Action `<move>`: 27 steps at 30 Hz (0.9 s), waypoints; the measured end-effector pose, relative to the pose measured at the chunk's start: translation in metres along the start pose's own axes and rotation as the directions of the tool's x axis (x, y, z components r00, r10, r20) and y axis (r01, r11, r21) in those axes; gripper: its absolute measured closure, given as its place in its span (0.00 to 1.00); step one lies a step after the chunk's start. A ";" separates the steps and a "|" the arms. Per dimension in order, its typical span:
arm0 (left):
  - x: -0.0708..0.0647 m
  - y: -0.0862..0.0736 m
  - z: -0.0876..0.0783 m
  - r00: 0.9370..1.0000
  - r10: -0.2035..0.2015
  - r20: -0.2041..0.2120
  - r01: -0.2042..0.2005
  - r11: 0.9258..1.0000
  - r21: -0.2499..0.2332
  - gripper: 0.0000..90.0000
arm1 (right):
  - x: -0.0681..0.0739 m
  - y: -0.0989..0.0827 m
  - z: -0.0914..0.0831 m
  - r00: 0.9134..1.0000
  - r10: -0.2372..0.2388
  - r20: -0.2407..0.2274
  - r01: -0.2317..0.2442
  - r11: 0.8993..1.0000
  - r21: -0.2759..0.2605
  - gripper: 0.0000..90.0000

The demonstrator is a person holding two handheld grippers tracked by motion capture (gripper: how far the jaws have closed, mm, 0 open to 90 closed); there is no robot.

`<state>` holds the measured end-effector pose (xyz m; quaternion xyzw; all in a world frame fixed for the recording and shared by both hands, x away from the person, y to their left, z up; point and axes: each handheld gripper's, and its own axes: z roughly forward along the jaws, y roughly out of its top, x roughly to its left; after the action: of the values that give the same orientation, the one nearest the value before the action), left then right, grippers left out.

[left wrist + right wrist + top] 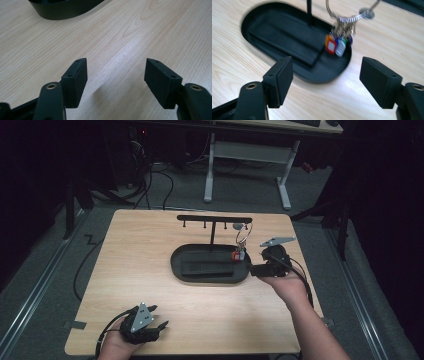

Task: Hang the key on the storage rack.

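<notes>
Key ring: a large silver wire ring with a bunch of coloured plastic key tags (239,251) is hung from a peg at the right end of the black T-shaped hook stand (214,219); the tags dangle over the right end of the black oval tray (180,268).
Right gripper (262,261): held just right of the tags, jaws apart, nothing between them.
Left gripper (161,324): rested at the near left table edge, jaws apart, empty.
Risk, swing: the blurred tags may be swinging, so a closing grip could miss.
Risk, snag: if pulled sideways, the ring may catch the peg and the stand could be tipped.
Risk, drop: a grip on one tag alone may slip.
</notes>
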<state>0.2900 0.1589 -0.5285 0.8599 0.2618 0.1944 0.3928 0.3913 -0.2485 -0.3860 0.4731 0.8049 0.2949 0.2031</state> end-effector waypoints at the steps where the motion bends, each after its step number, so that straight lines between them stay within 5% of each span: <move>1: 0.000 0.000 0.000 1.000 -0.001 0.000 0.001 1.000 0.000 0.39 | 0.001 -0.007 0.001 1.000 -0.009 0.010 0.009 1.000 -0.023 0.30; 12: 0.002 -0.001 0.002 1.000 -0.023 0.009 0.023 1.000 0.001 0.39 | 0.013 -0.067 0.008 0.998 0.054 -0.020 -0.056 0.990 -0.128 0.28; 22: 0.002 -0.003 0.001 0.999 -0.042 0.019 0.042 0.999 -0.007 0.39 | 0.020 -0.142 0.021 0.993 0.114 -0.013 -0.114 0.963 -0.246 0.23; 24: 0.002 -0.003 0.001 0.999 -0.047 0.026 0.048 0.999 -0.010 0.39 | 0.025 -0.162 0.017 0.993 0.122 0.009 -0.112 0.941 -0.319 0.23; 27: 0.002 -0.002 0.001 0.998 -0.058 0.037 0.058 0.998 -0.019 0.39 | 0.029 -0.169 0.010 0.992 0.128 -0.019 -0.127 0.939 -0.320 0.20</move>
<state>0.2918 0.1609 -0.5308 0.8514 0.2776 0.1699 0.4114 0.2752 -0.2842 -0.5075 0.4852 0.7139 0.4337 0.2583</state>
